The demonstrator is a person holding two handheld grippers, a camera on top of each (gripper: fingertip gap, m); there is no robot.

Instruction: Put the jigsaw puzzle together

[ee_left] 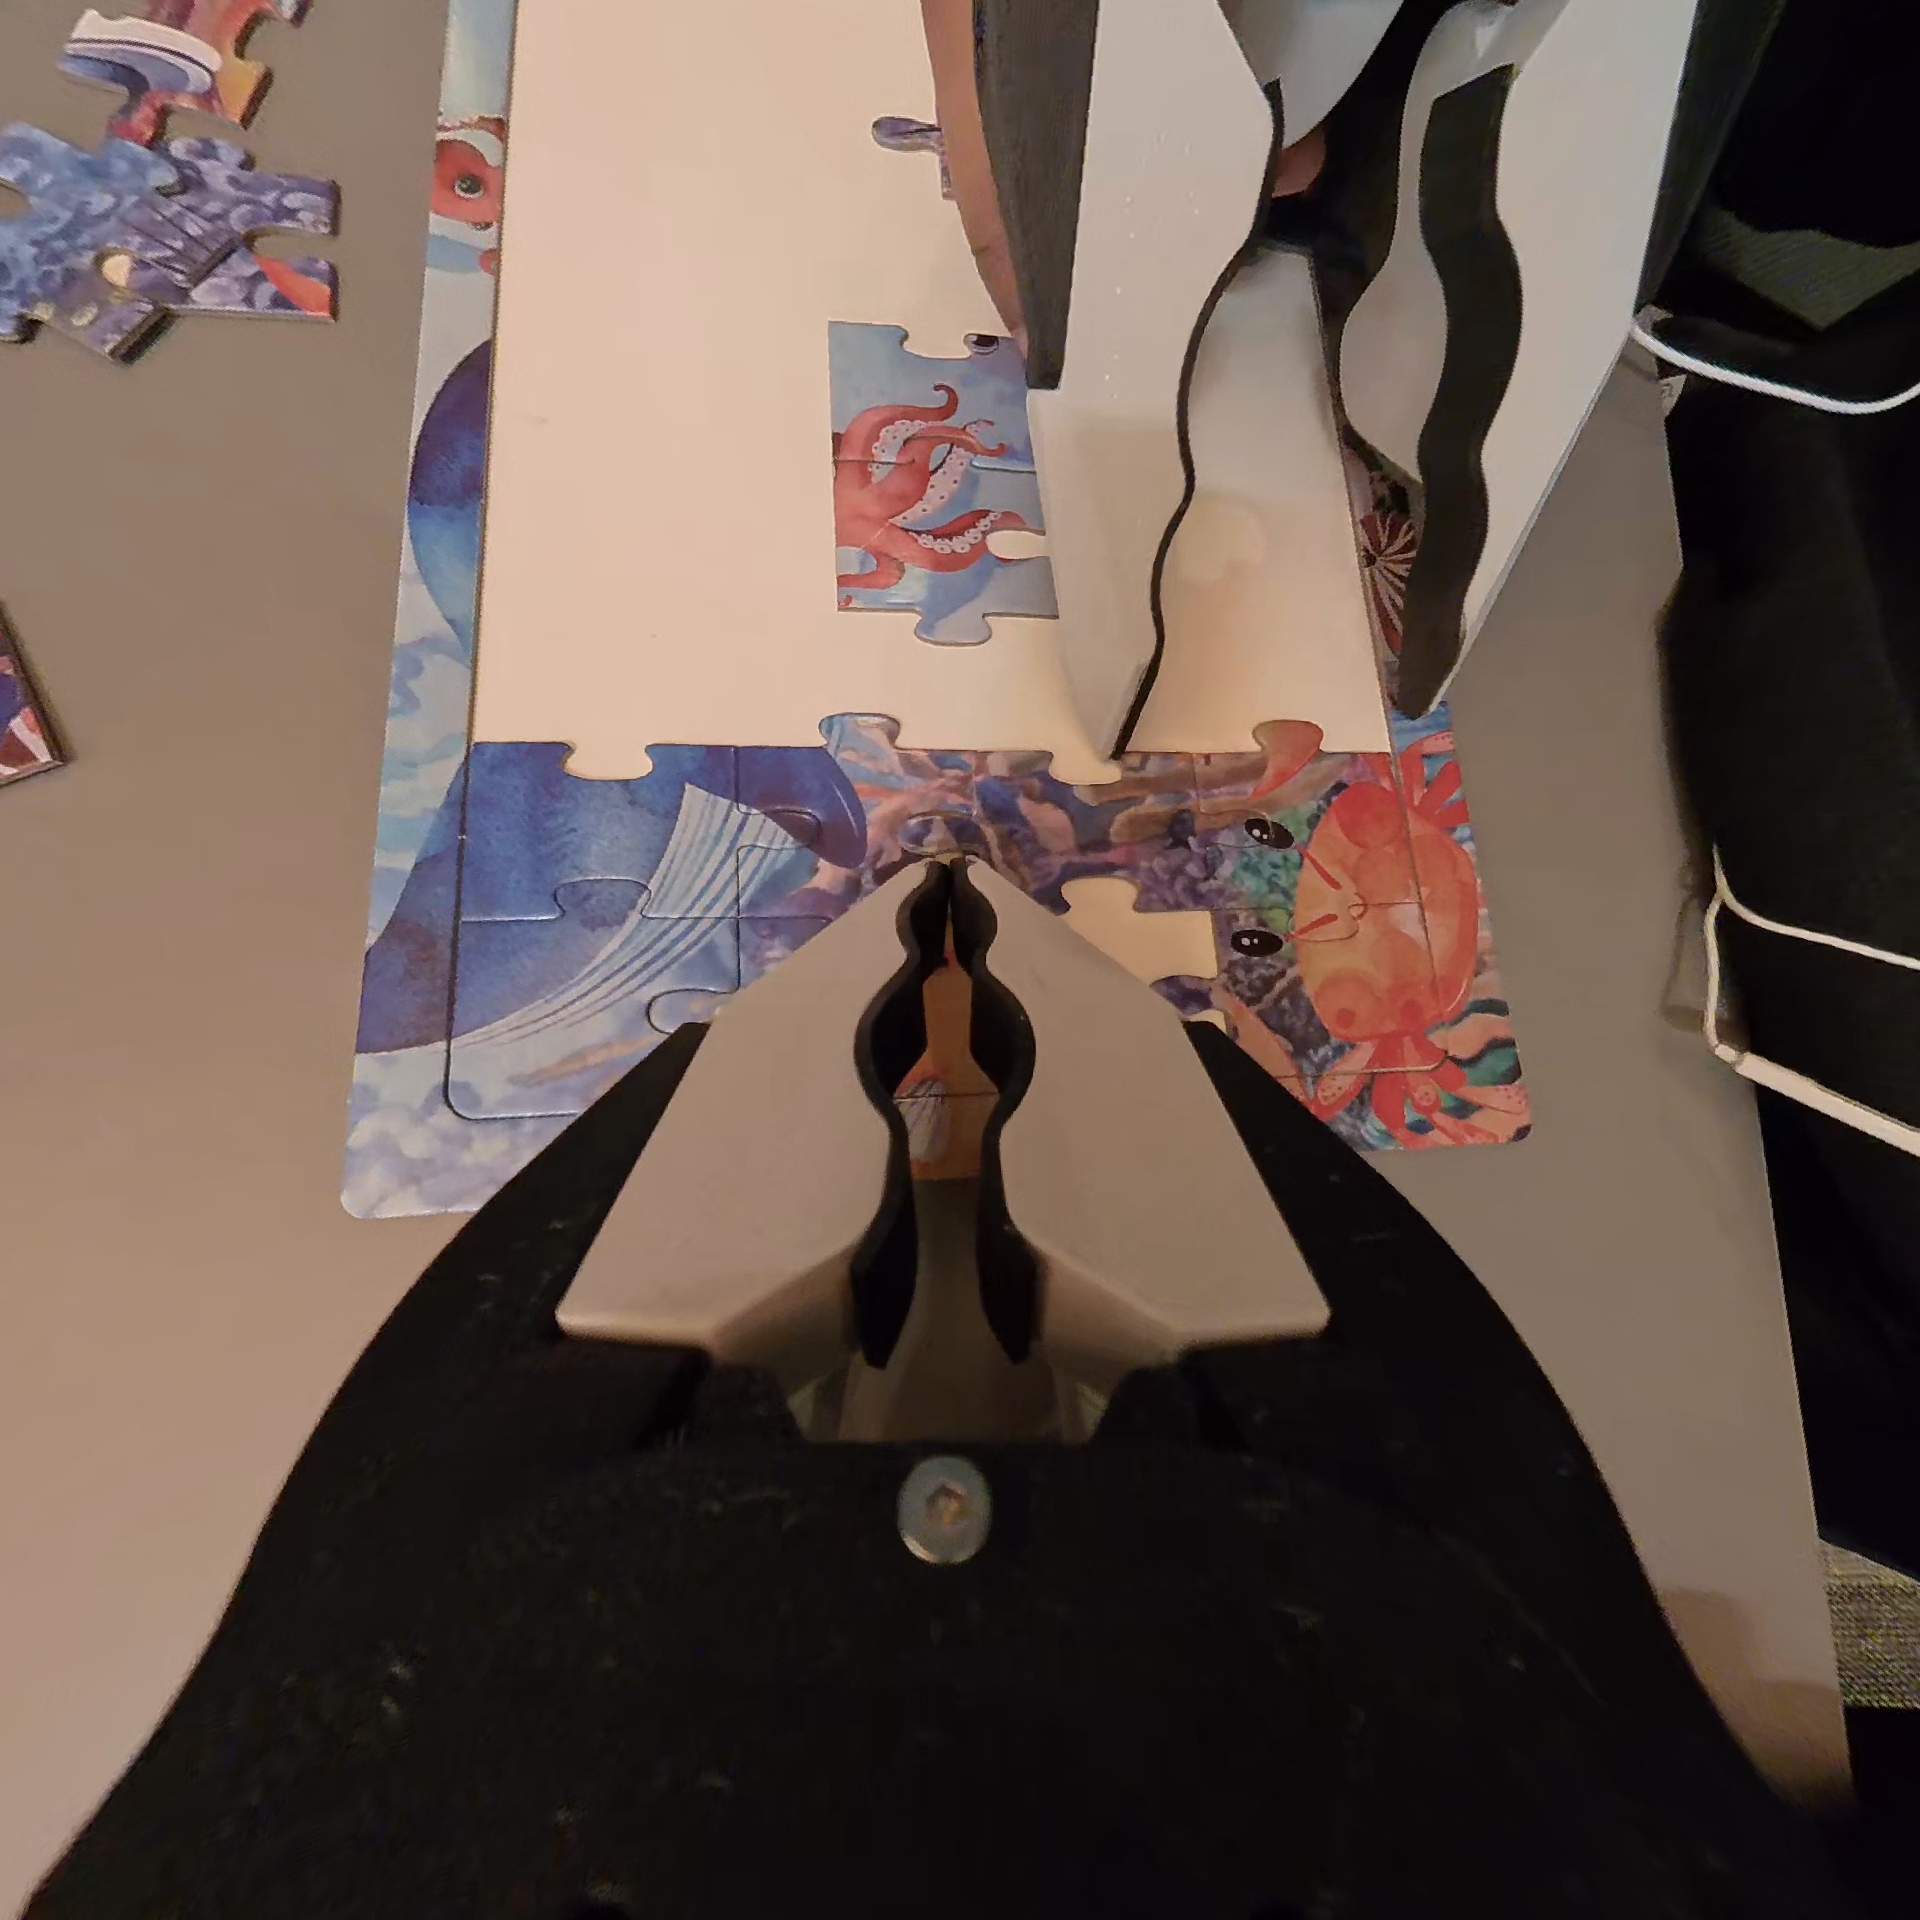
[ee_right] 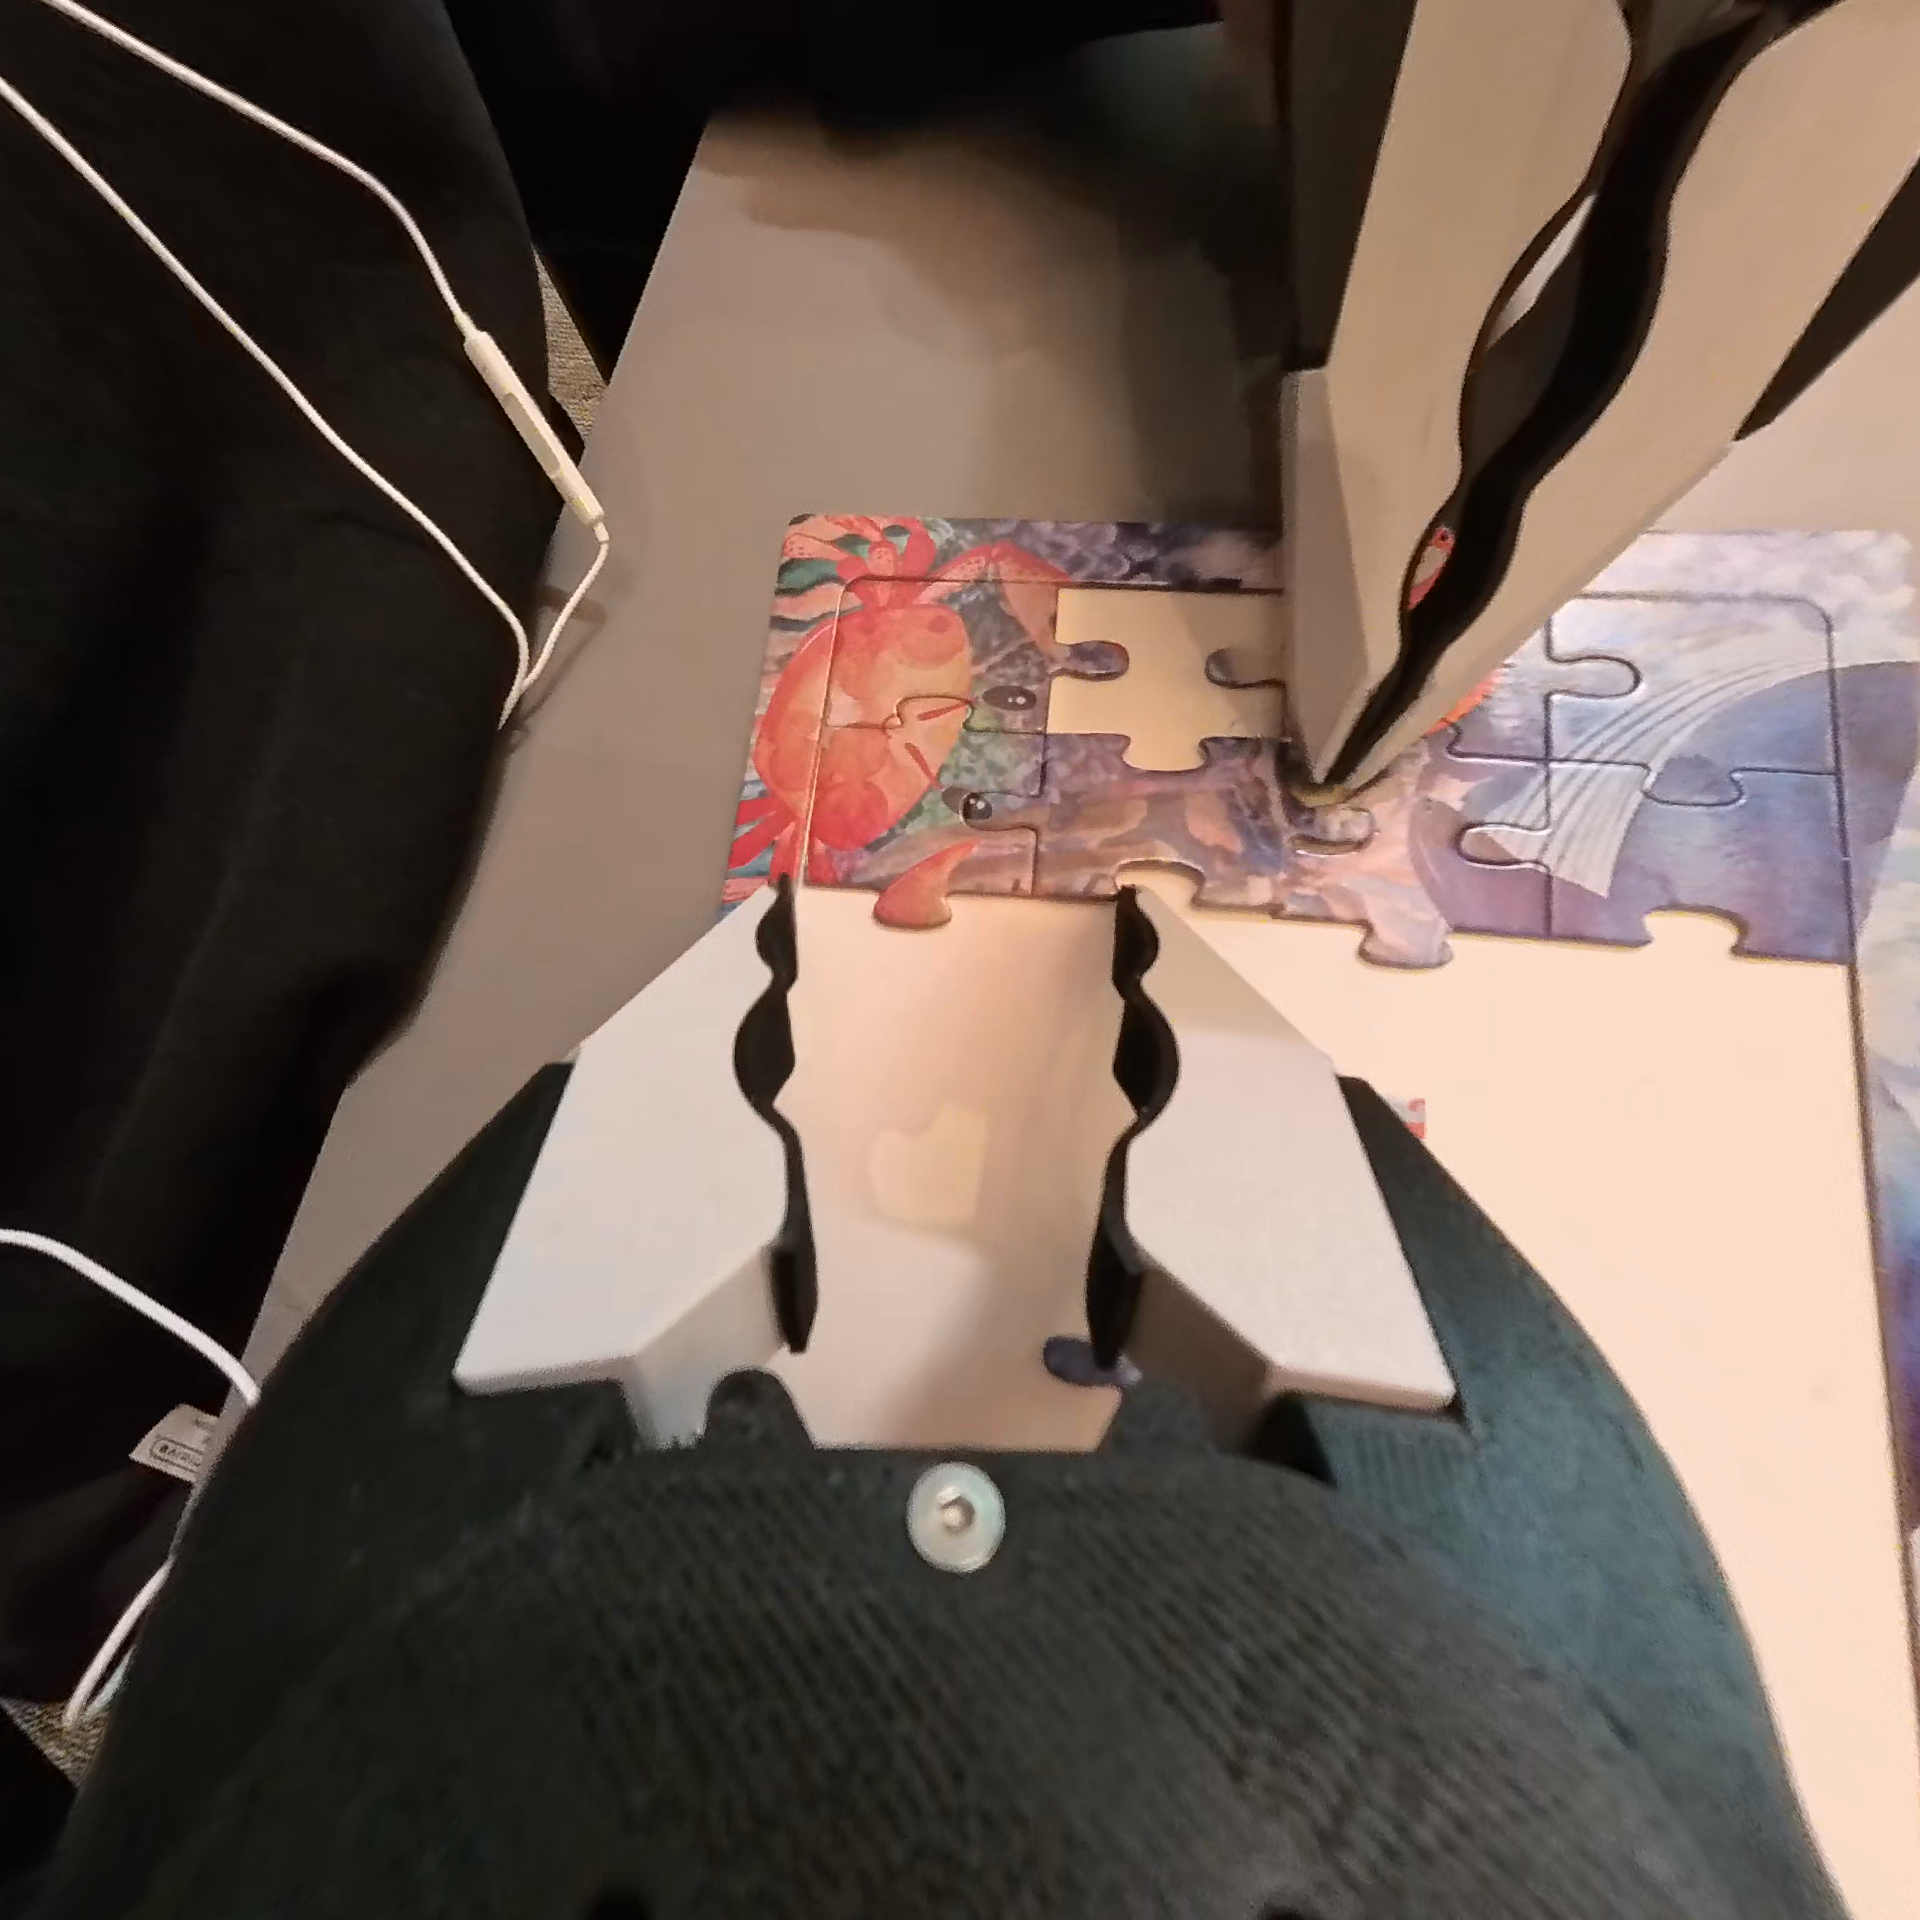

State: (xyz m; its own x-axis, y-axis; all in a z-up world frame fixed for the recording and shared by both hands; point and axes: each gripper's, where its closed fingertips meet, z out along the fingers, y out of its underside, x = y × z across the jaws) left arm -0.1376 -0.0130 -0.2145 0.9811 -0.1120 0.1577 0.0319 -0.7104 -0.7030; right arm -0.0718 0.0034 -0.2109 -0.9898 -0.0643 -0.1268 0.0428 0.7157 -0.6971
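The jigsaw tray (ee_left: 675, 416) lies on a grey table, its white bed mostly bare. Its near rows are joined, showing a blue whale (ee_left: 644, 862) and an orange crab (ee_left: 1382, 894), with one piece-shaped gap (ee_left: 1143, 925) between them. An octopus cluster (ee_left: 935, 478) sits alone on the bed. My left gripper (ee_left: 948, 868) is shut on a puzzle piece (ee_right: 1439, 551) held on edge, its tips touching the joined row beside the gap (ee_right: 1164, 675). My right gripper (ee_right: 954, 899) is open and empty over the bare bed, just short of the crab rows; it also shows in the left wrist view (ee_left: 1268, 717).
Loose puzzle pieces (ee_left: 156, 239) lie on the grey table left of the tray, with more at the top left (ee_left: 177, 52) and left edge (ee_left: 21, 707). A person in black clothing (ee_right: 260, 623) with a white cable (ee_right: 499, 384) is close beside the crab end.
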